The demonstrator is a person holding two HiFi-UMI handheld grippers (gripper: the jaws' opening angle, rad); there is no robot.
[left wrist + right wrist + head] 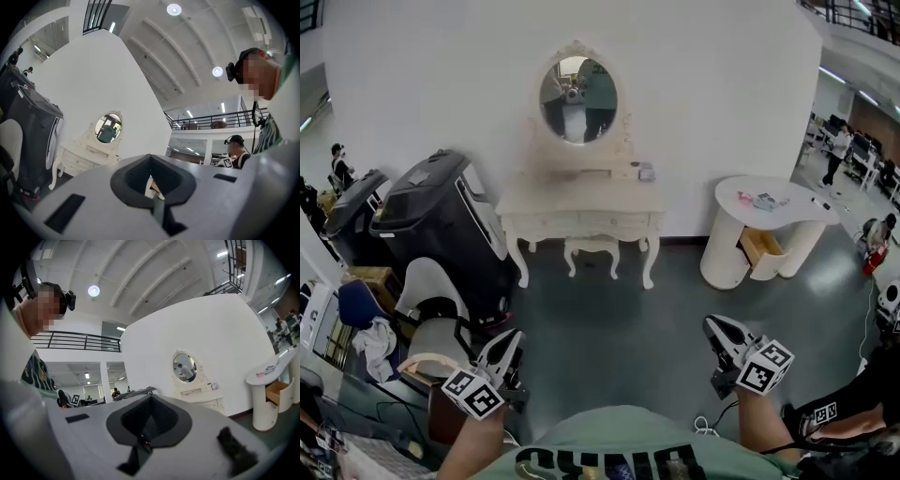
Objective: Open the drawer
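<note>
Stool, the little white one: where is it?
In the head view the stool sits under the white dressing table at the far wall, centre, below the oval mirror.

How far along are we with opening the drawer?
Nothing looks done: the drawers of the white carved dressing table appear shut. In hand: the left gripper and right gripper, both shut and empty, hang far from it across the grey floor. Left: approach, grasp a drawer front, pull it open.

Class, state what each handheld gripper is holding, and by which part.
Nothing: the left gripper and right gripper are both empty, well short of the white dressing table.
</note>
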